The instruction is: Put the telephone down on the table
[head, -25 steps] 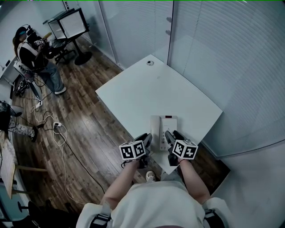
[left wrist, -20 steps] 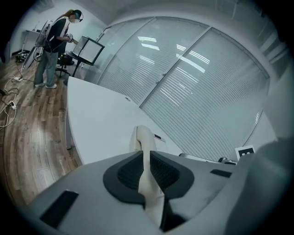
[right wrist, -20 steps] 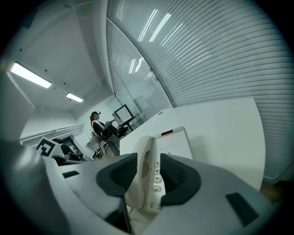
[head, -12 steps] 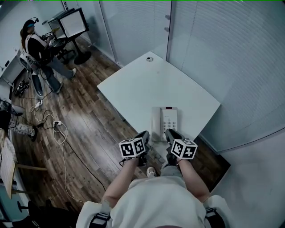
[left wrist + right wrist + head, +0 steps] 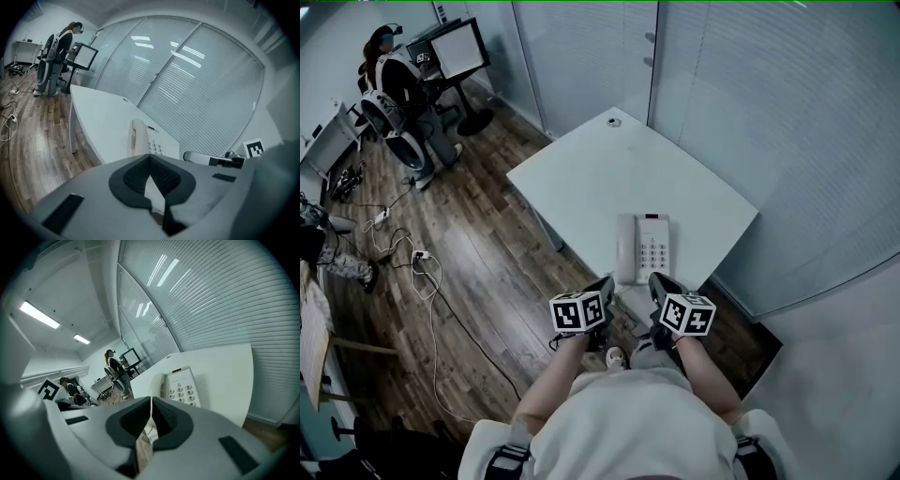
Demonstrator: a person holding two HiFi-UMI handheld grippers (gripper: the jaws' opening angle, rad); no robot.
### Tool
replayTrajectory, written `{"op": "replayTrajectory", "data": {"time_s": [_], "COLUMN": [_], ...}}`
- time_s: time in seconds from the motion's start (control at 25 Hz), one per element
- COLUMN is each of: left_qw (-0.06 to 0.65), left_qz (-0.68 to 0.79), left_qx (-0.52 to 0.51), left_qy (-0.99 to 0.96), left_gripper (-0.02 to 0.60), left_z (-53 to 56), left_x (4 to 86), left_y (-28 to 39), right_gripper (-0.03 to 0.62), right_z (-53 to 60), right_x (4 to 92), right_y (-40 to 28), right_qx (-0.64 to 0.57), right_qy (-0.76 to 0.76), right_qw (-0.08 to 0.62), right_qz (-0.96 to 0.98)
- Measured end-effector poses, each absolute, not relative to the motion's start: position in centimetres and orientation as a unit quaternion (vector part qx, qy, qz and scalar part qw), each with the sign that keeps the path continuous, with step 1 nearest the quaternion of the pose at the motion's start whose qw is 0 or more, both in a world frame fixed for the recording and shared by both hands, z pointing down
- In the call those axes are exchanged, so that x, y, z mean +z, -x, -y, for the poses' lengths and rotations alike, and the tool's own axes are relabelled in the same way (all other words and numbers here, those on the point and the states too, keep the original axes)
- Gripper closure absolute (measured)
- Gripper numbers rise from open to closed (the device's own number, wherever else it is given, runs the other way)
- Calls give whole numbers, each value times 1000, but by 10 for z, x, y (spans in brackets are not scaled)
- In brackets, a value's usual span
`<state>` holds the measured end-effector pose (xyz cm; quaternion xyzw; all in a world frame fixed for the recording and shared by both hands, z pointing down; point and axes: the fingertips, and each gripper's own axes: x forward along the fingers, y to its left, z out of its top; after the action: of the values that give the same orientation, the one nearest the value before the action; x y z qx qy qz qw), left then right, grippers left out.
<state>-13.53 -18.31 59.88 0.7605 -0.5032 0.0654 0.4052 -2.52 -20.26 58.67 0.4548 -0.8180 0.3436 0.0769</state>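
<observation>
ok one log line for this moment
telephone: down on table | left tool: just shut, empty | right tool: just shut, empty | both off telephone

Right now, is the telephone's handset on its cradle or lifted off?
On its cradle: the handset lies seated in the telephone, which sits flat on the white table.

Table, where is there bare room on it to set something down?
The table is bare from the telephone to the small round fitting at the far corner, and out to the left and right corners. Only the near corner, where the telephone sits, is crowded.
</observation>
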Motion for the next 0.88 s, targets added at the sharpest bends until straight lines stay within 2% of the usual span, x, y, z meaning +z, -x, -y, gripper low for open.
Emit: {"op": "replayTrajectory", "data": {"time_s": [0.88], "left_qw": [400], "left_qz": [502], "left_qx": [33], "left_qy": [-766], "left_gripper": [561], "left_z": [80], "left_x": [566], "left_y": [57], "right_gripper": [571], "right_z": [106], "right_x": [552], "right_y": [-19], "right_qx": [319], "right_qy": [-390], "right_qw": [95], "right_qz": [859]}}
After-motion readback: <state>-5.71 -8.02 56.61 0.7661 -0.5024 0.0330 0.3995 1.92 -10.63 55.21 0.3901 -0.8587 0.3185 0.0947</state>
